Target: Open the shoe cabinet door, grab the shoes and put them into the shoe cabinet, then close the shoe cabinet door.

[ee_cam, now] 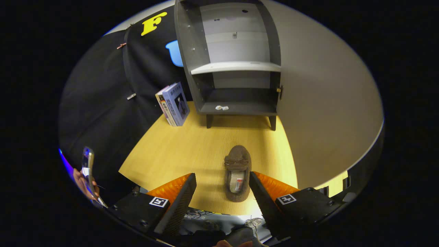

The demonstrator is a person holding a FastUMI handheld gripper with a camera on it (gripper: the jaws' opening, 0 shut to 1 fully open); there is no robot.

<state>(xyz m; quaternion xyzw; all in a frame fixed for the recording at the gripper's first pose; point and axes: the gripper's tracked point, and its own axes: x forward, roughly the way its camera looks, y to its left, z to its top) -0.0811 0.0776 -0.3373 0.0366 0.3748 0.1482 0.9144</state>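
A brown fuzzy slipper [237,172] with a bow lies on the yellow wooden tabletop [178,151], toe pointing away from me. It sits between my two fingertips, closer to the right finger [259,193] and touching neither. My gripper [223,180] is open above the table's near edge. Beyond the slipper stands the dark shoe cabinet [236,58] on short legs. Its door [319,103] is swung wide open to the right. Inside are a pale shelf [235,67] and a bottom compartment holding a small white packet [221,107].
Several books [174,103] lean against the black cloth wall left of the cabinet. At the near left a person's hand [82,181] holds a phone. Cables and clutter lie below the table's front edge.
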